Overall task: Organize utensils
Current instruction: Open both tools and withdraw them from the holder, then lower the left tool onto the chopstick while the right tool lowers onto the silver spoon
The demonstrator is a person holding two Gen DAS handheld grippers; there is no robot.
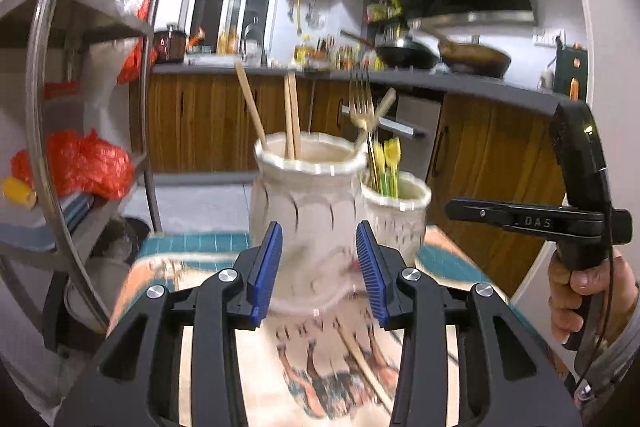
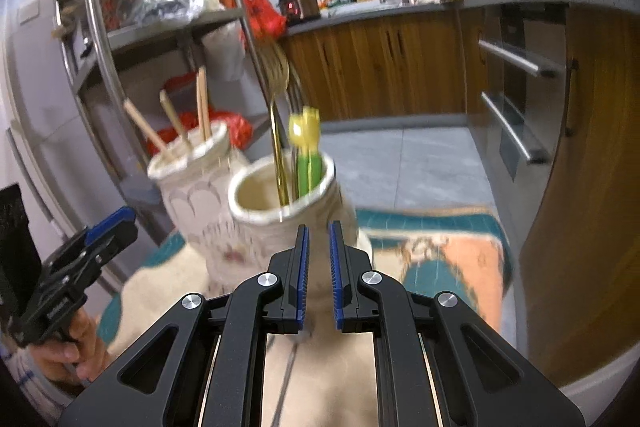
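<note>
Left wrist view: two cream holders (image 1: 308,203) on the patterned mat (image 1: 184,247), left gripper (image 1: 318,267) spread apart around the nearer one, pads not pressing it.
That taller holder carries three wooden chopsticks (image 1: 292,115) plus a fourth wooden handle leaning right; the shorter holder (image 1: 396,215) behind has a gold fork (image 1: 360,99) and yellow-green pieces (image 1: 390,163), count blurred. Right wrist view: right gripper (image 2: 319,267) nearly together, nothing between the pads, aimed at the shorter holder (image 2: 280,211). One gold spoon (image 2: 276,75) stands in it; three wooden sticks show in the holder beside it (image 2: 192,179).
</note>
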